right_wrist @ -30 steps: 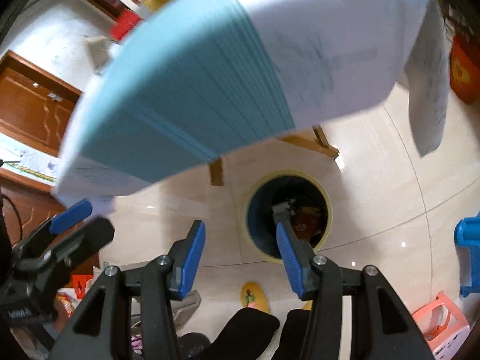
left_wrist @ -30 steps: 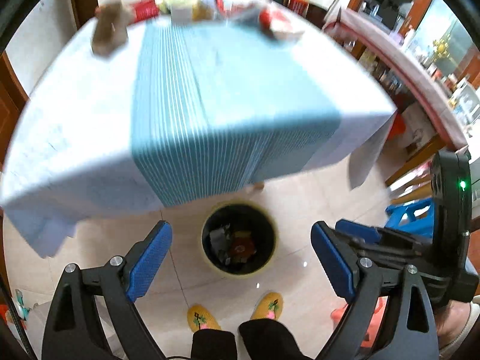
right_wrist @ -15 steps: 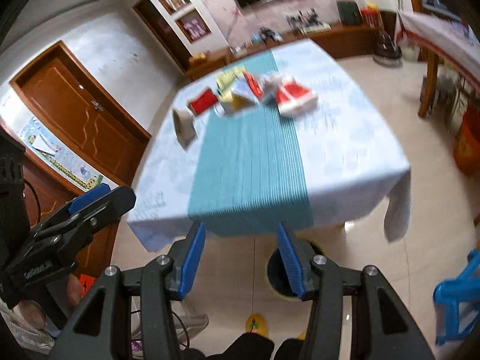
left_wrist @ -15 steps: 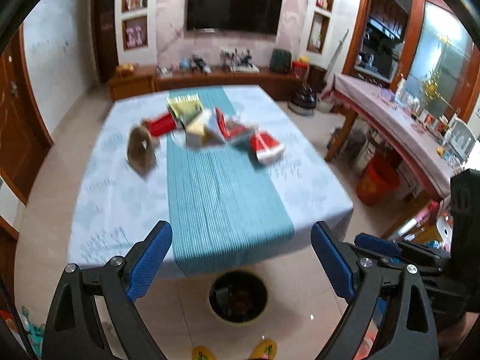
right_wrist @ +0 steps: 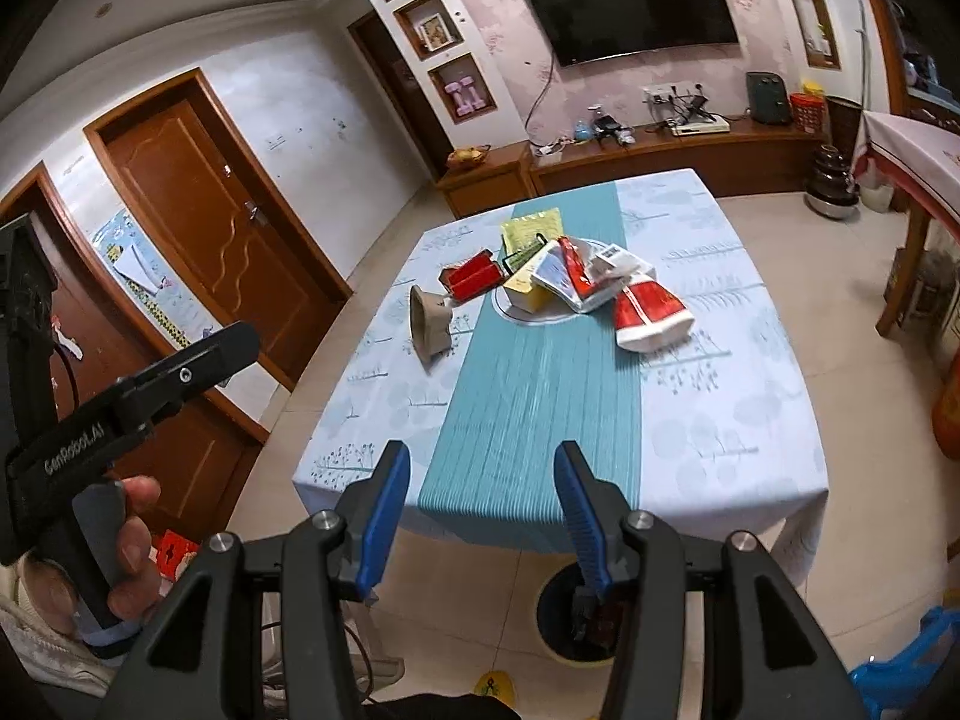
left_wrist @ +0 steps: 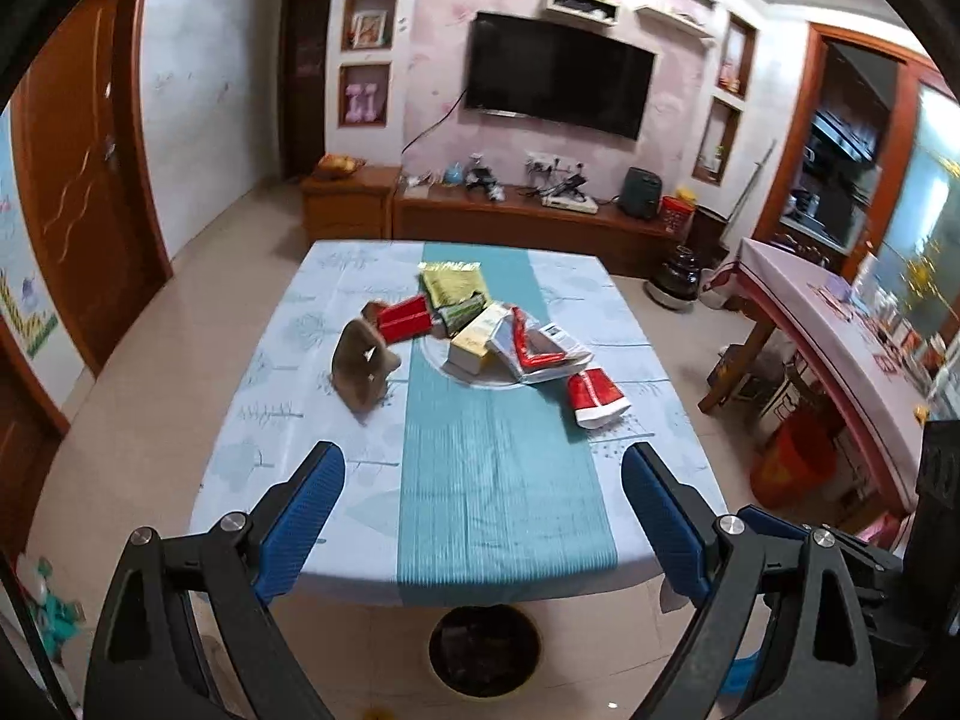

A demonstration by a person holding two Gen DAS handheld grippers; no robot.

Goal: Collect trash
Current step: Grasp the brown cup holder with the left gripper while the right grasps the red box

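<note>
I have both claws raised and angled down over the table, nothing in either one. At the bottom of the left view my left gripper (left_wrist: 483, 525) stands wide apart and empty; at the bottom of the right view my right gripper (right_wrist: 482, 519) is partly apart, also empty, its jaws narrower than the left's. Just past the fingertips, low in both frames, the bin (left_wrist: 483, 649) sits on the floor at the near table edge, partly tucked under the cloth, so anything picked up can be dropped with a short swing back; it looks to hold some rubbish already. Above it the table (left_wrist: 252, 438) fills the middle of the frame, a teal runner (left_wrist: 492, 468) down its centre. The trash is well beyond the claws, in the frame's middle: a brown paper bag (left_wrist: 362, 367) standing left of the runner, a red-and-white wrapper (left_wrist: 594, 399) to the right, and between and behind them a pile of packets (left_wrist: 480, 330) heaped on a plate, overlapping so I cannot separate them all. The wrapper lies nearest, flat and alone, so I judge it the easiest first grab. A TV (left_wrist: 558, 75) hangs on the far wall.
</note>
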